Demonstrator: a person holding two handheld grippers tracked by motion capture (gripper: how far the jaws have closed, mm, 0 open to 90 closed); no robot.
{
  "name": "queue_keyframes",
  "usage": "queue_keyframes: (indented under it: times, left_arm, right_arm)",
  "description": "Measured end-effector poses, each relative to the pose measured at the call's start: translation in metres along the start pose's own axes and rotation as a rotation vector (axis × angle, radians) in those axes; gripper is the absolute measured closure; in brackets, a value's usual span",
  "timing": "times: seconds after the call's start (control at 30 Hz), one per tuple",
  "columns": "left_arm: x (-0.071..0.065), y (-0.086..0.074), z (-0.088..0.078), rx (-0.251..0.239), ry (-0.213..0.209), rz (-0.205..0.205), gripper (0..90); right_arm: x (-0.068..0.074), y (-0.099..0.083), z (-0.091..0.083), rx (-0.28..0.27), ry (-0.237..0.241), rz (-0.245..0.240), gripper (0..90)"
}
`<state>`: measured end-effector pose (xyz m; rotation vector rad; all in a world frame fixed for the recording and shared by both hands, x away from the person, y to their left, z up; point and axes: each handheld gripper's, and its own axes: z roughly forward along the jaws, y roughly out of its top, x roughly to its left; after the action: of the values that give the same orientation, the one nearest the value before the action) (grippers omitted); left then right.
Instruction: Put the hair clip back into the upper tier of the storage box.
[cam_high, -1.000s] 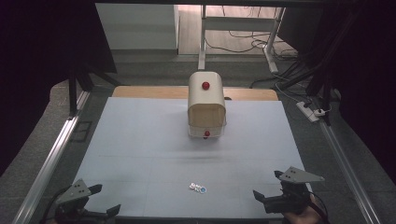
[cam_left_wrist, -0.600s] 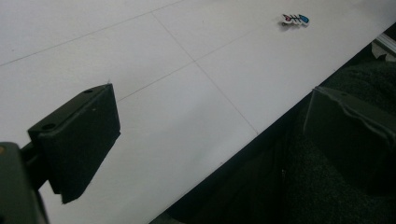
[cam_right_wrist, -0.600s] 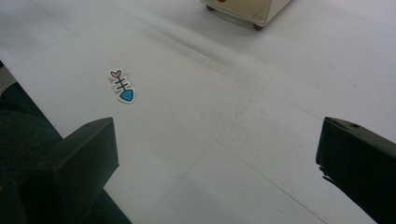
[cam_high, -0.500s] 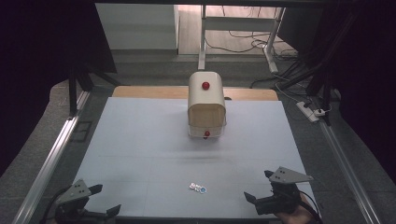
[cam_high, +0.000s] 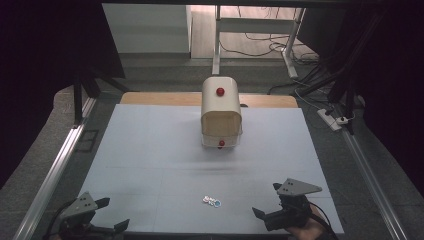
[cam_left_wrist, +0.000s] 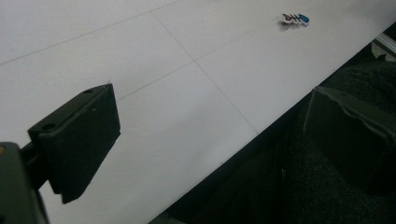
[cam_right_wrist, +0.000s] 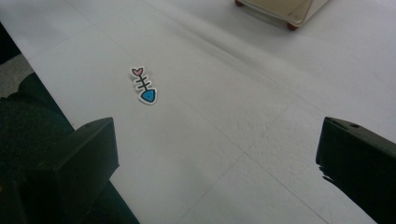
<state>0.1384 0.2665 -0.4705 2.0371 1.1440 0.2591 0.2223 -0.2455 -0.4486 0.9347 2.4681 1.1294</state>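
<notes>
A: High view. What do I have on the table?

B: I see the fish-bone sticker (cam_high: 211, 201) lying flat on the pale blue mat (cam_high: 150, 150), near the front edge and about midway between my two tools. The left gripper (cam_high: 102, 220) sits at the front left corner, jaws spread and empty. The right gripper (cam_high: 272, 207) sits at the front right, jaws likewise spread, well apart from the sticker. The cream box (cam_high: 221, 112) with a red knob stands far back at the middle.

A: Left gripper view?

B: My left gripper (cam_left_wrist: 210, 130) has its jaws wide apart; one hangs over the mat (cam_left_wrist: 140, 70), the other past the table edge. The sticker (cam_left_wrist: 294, 18) lies far off at the top.

A: Right gripper view?

B: My right gripper (cam_right_wrist: 215, 154) holds nothing, jaws spread wide. The sticker (cam_right_wrist: 144, 86) lies ahead on the mat (cam_right_wrist: 233, 93), blue head toward me, pink tail away. The box's (cam_right_wrist: 280, 9) base shows at the top.
</notes>
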Motion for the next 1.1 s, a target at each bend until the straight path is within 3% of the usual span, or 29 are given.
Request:
queue_keyframes:
  times: [0.77, 1.1]
  left_arm:
    - [0.0, 0.0, 0.001, 0.007, 0.001, -0.001, 3.7]
    - [0.0, 0.0, 0.001, 0.01, 0.002, -0.001, 3.7]
  right_arm:
    - [0.017, 0.013, 0.037, 0.064, 0.127, -0.072, 0.0]
    - [0.027, 0.022, 0.051, 0.073, 0.135, -0.101, 0.0]
